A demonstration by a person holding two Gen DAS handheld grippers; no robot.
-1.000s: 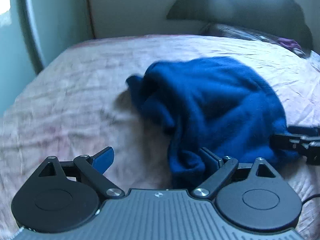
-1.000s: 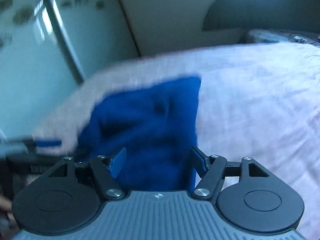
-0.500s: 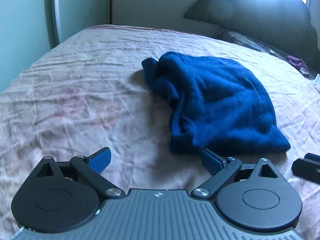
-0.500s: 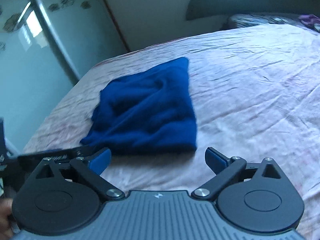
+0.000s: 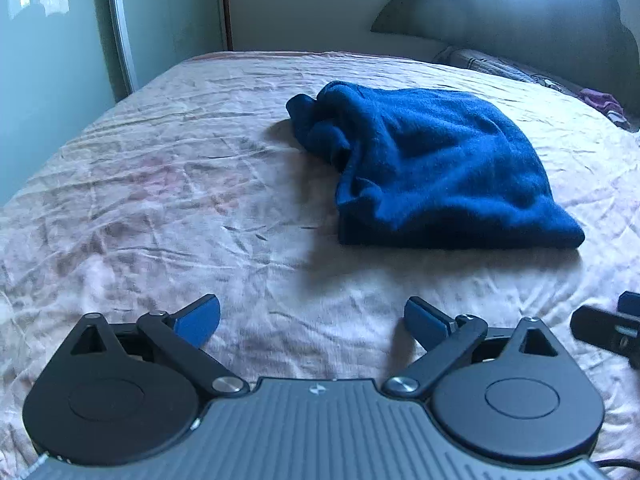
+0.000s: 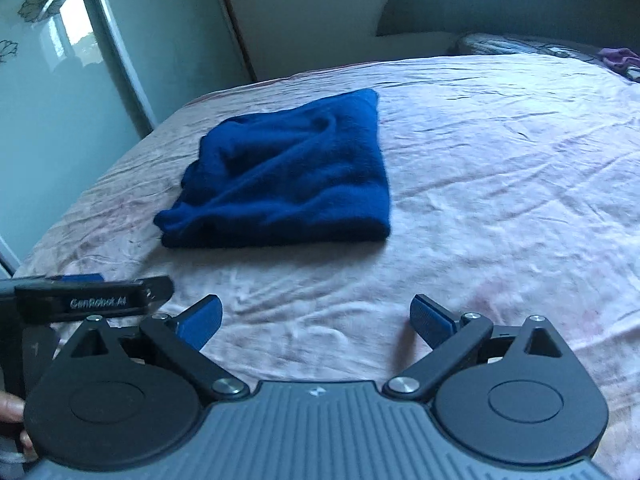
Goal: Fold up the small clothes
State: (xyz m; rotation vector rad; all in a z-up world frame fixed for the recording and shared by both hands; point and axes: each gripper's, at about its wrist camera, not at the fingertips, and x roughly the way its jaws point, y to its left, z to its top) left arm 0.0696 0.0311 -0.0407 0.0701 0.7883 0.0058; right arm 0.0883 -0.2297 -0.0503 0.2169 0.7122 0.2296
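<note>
i see the blue garment (image 5: pixel 432 168) lying folded on the pink bedsheet (image 5: pixel 160 200), ahead of both tools. my left gripper (image 5: pixel 312 316) is opening, my right gripper (image 6: pixel 316 316) spread wide, both empty. it looks soft, light fleece; i'd pinch the thick near fold.

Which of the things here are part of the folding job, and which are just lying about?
For the job: blue garment, folded on the bed sheet; left gripper, jaws opening, empty; right gripper, open, empty.

Lying about: patterned pillow, purple cloth, headboard.
</note>
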